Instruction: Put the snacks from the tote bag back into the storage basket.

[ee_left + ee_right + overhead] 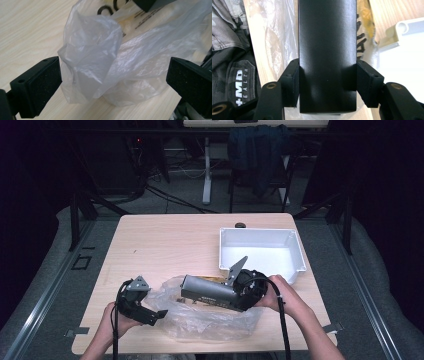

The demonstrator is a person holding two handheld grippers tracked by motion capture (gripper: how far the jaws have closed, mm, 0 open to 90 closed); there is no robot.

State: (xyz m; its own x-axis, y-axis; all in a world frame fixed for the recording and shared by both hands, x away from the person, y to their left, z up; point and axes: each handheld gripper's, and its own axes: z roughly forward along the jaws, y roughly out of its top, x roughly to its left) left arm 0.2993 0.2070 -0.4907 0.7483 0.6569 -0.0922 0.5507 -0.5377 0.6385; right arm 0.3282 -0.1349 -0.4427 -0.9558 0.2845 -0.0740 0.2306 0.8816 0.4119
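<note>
A long black box (207, 292) hangs tilted over a crumpled clear plastic bag (200, 321) on the wooden table (165, 240). My right gripper (234, 295) is shut on the box's near end. In the right gripper view both pads press the sides of the box (327, 50), with my right gripper (327, 82) at its lower end. My left gripper (159, 316) stands open at the bag's left edge. In the left gripper view the bag (100, 62) bulges between the wide-apart pads (37, 87) of my left gripper (112, 82), which do not press on it.
A white plastic tray (295, 250) sits at the table's back right, just beyond the box. Yellowish packaging with black print (107, 8) lies under the bag. A chair with dark cloth (257, 150) stands behind the table. The person's patterned clothing (232, 62) is at the table's near edge.
</note>
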